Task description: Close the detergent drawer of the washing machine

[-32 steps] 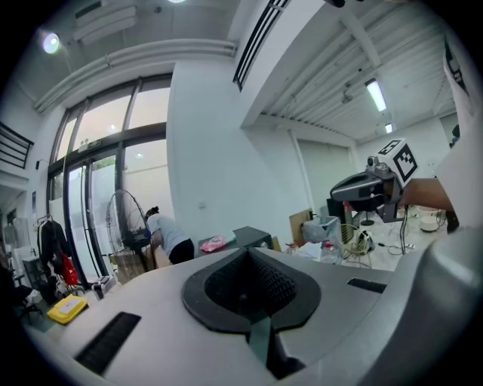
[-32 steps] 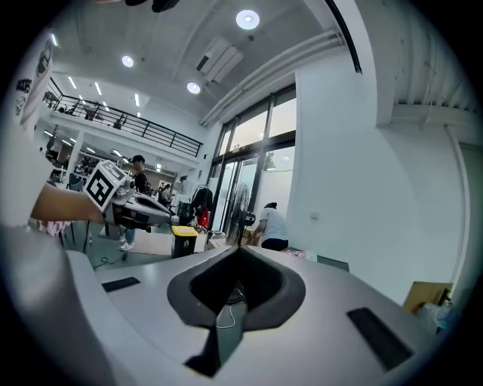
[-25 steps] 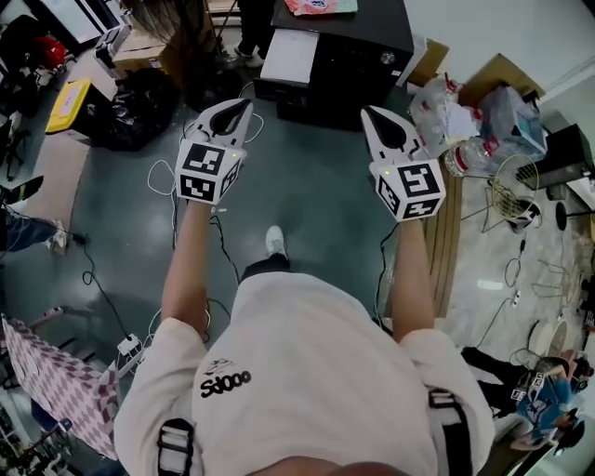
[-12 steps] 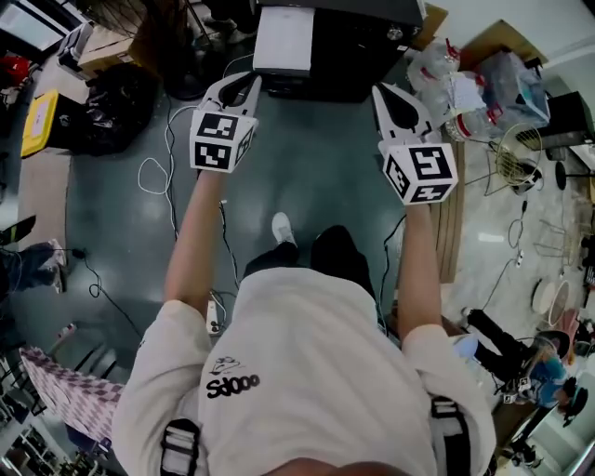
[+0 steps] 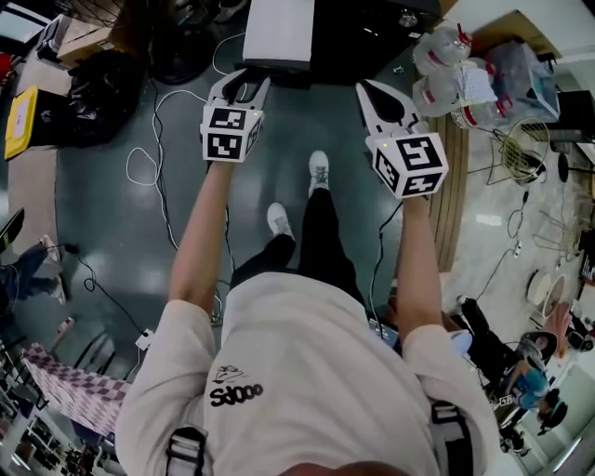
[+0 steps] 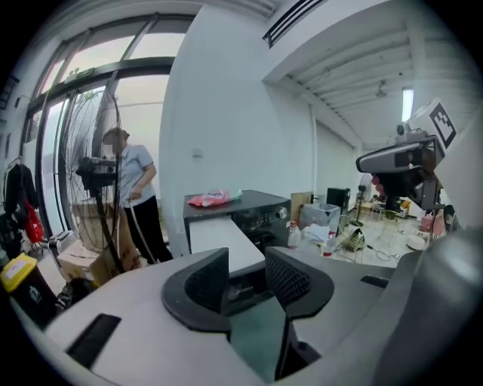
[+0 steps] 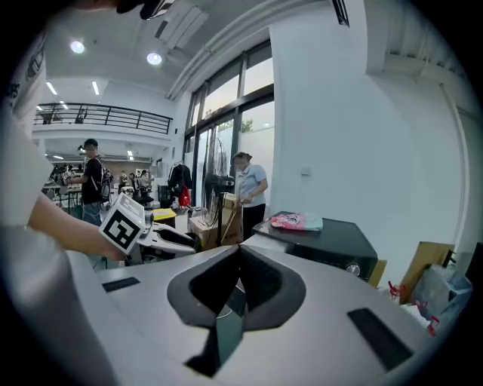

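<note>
Washing machine (image 5: 358, 42): dark box at the top of the head view, on the grey floor (image 5: 112, 223); front faces the person.
Detergent drawer (image 5: 279, 28): white slab standing out from the machine's front toward the person – not pushed in. Seen in the left gripper view (image 6: 215, 235) past the fingertips.
Left gripper (image 5: 244, 84): held out on a straight arm, aimed at the drawer's near edge, short of it and not touching. Fingers (image 6: 204, 283) coming apart, a clear gap between them. Nothing in the gap; only the drawer and machine front show through it, farther off.
Right gripper (image 5: 372, 98): held out level with the left one, well to its right, pointing at the machine's dark front beside the drawer. Fingers clenched, tips meeting (image 7: 238, 252), nothing caught between them.
Control knob (image 6: 283, 213): on the machine's front, to the right of the drawer.
Pink packet (image 6: 211, 198): lying on top of the machine; also in the right gripper view (image 7: 296, 221).
Plastic bottles (image 5: 446, 70): bunched on the floor just right of the machine.
Cables (image 5: 149, 167): looped over the floor to the left of the left arm.
Standing fan (image 6: 94, 173): tall, left of the machine near the windows.
Bystander (image 6: 136, 188): standing just behind the fan – a second person (image 7: 92, 177) farther back in the hall.
Shoes (image 5: 319, 172): one foot ahead of the other, between the two arms.
</note>
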`<state>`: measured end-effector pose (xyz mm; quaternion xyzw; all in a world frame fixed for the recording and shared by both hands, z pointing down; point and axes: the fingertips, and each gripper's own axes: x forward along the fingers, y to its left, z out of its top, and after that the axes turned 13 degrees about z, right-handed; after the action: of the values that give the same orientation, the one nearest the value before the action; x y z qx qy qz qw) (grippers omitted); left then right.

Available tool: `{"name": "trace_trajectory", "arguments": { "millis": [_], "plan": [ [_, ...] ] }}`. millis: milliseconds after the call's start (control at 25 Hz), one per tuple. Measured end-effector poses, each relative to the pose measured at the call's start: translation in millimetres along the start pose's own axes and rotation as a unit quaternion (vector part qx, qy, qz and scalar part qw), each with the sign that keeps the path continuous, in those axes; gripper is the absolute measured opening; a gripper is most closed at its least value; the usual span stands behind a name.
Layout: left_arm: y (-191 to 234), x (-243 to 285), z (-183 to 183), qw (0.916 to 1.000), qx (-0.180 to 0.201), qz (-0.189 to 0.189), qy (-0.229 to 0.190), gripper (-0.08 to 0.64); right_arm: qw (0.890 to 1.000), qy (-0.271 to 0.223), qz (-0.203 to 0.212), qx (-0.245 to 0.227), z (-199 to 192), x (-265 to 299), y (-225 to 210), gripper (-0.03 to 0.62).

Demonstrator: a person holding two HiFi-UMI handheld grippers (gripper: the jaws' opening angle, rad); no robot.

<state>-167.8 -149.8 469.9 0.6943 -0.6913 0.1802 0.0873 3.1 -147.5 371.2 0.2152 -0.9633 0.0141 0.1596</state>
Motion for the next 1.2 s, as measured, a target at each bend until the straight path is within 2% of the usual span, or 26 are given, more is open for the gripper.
{"name": "trace_trajectory", "arguments": {
  "millis": [320, 520, 680, 800, 960, 1080, 1200],
  "plan": [
    [-12, 71, -80, 0.9964, -0.026, 0.024, 0.077, 0.204, 0.999, 0.028, 0.030, 0.031, -61, 38, -34, -0.006],
    [-17, 115, -110, 0.9925, -0.037, 0.041, 0.109, 0.232, 0.998, 0.044, 0.038, 0.038, -86, 61, -62, -0.006],
    [-16, 129, -119, 0.9915, -0.039, 0.069, 0.103, 0.222, 0.997, 0.051, 0.035, 0.043, -103, 70, -74, -0.006],
    [-15, 131, -118, 0.9905, -0.058, 0.086, 0.090, 0.224, 0.996, 0.062, 0.026, 0.051, -115, 75, -83, -0.006],
    [-14, 132, -116, 0.9876, -0.073, 0.088, 0.107, 0.219, 0.996, 0.053, 0.026, 0.071, -116, 79, -87, -0.006],
    [-11, 130, -116, 0.9857, -0.076, 0.087, 0.122, 0.181, 0.995, 0.032, 0.038, 0.090, -108, 80, -85, -0.006],
    [-8, 130, -114, 0.9853, -0.074, 0.087, 0.127, 0.176, 0.995, 0.029, 0.042, 0.085, -100, 81, -83, -0.006]
  ]
}}
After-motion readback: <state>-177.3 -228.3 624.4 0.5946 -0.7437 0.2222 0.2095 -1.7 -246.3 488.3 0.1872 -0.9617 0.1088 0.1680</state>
